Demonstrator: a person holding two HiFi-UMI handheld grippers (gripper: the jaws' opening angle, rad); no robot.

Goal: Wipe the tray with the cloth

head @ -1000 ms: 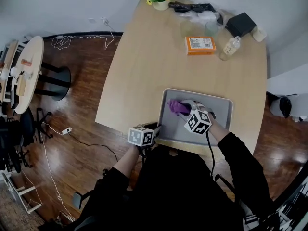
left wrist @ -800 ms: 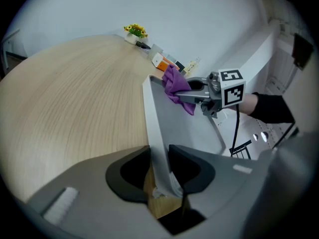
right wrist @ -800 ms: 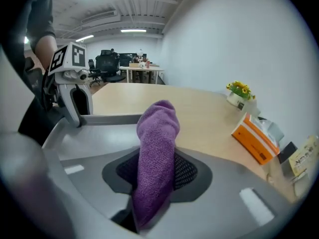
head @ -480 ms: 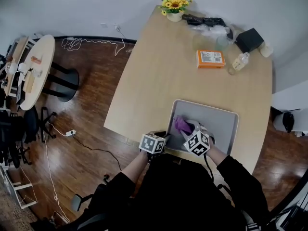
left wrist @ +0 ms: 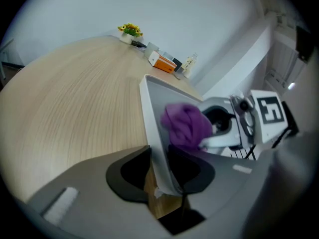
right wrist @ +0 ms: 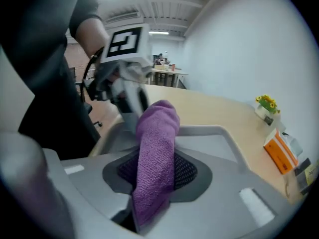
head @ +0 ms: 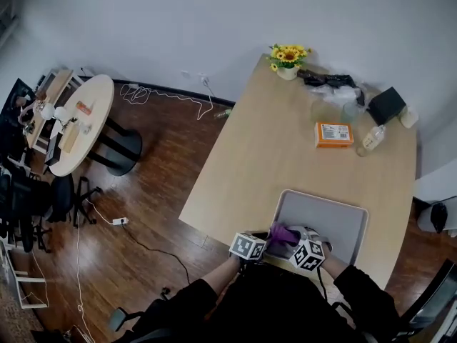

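Dragged nearer, the purple terry cloth (right wrist: 158,133) sits pinched in the right gripper (right wrist: 154,172) at a corner of the grey rectangular tray (head: 337,224). The left gripper (left wrist: 160,169) clamps its rim.

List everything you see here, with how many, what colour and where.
tray: one, grey, near edge of long table
cloth: one, purple, over tray's near left part
long table: one, light wood, centre
flower pot: one, yellow blooms, table's far end
flat box: one, orange, table's far right
square box: one, black, far right corner
bottle: one, clear, beside flat box
round table: one, light wood, left
left tongs: one, grey, clamped on tray's rim
right tongs: one, grey, gripping cloth
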